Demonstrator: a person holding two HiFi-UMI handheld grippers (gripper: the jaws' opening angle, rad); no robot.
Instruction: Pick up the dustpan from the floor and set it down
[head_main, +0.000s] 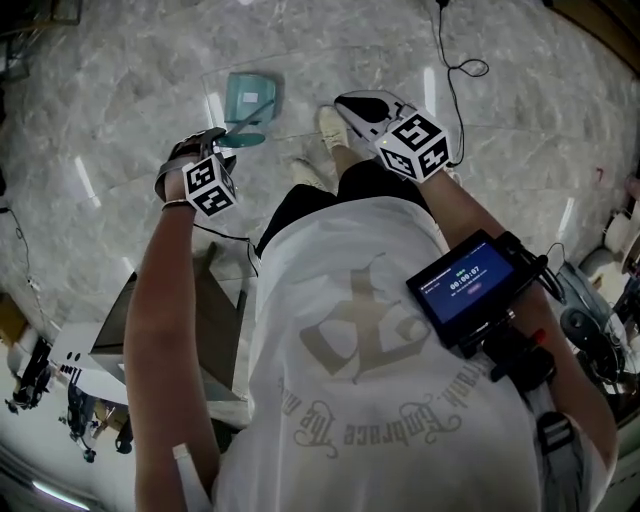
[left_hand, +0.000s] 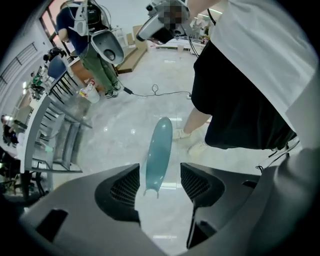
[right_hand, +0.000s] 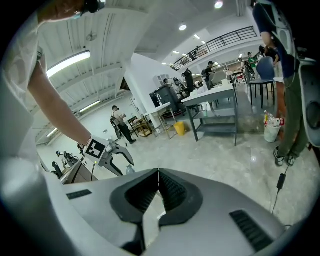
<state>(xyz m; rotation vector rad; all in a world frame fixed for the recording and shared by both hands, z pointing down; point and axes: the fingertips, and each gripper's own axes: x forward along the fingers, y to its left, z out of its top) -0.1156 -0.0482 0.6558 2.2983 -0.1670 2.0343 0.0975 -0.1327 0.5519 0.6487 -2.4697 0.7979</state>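
The teal dustpan (head_main: 250, 98) rests on the marble floor ahead of my feet, its long handle (left_hand: 159, 145) rising toward my left gripper (head_main: 222, 138). In the left gripper view the handle's end lies between the two dark pads (left_hand: 125, 185). A gap shows on each side of it, so the left gripper (left_hand: 160, 184) is open around the handle without pressing it. My right gripper (head_main: 352, 102) hovers to the right above my shoe; its jaws (right_hand: 158, 187) are shut together with nothing between them. The left gripper (right_hand: 107, 152) also shows in the right gripper view.
My shoes (head_main: 330, 125) stand just right of the dustpan. A black cable (head_main: 450, 70) trails over the floor at the far right. A metal rack (left_hand: 50, 130) and a white bucket (left_hand: 89, 94) stand nearby, with another person (left_hand: 97, 60) beyond them.
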